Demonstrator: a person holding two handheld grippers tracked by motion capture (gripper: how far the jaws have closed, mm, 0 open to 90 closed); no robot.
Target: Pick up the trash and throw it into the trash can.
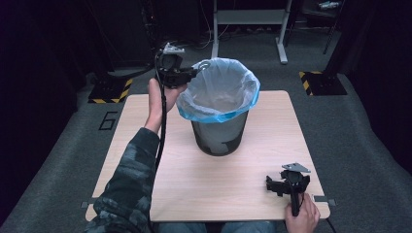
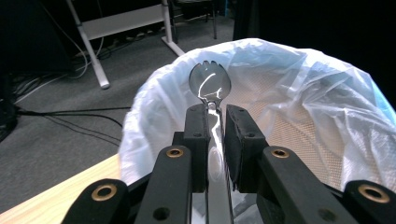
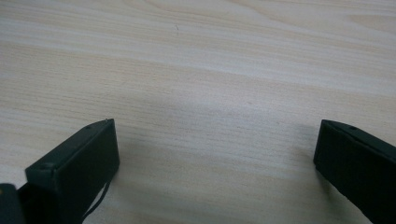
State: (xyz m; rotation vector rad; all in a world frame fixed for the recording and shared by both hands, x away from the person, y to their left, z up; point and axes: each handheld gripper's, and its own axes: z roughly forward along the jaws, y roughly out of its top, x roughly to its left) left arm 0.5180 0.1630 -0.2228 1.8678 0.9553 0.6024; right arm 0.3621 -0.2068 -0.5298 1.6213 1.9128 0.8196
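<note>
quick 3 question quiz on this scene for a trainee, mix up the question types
1. True or false: the left gripper is shut on a spork.
2. Where is the spork's head relative to the bin?
A. lying on the table beside it
B. held up at the bin's rim, by the bag
C. at the bottom of the bin
3. Fill in the missing word: the right gripper has its jaws ____ just above the table.

Key: 1 true; 2 B; 3 open
</note>
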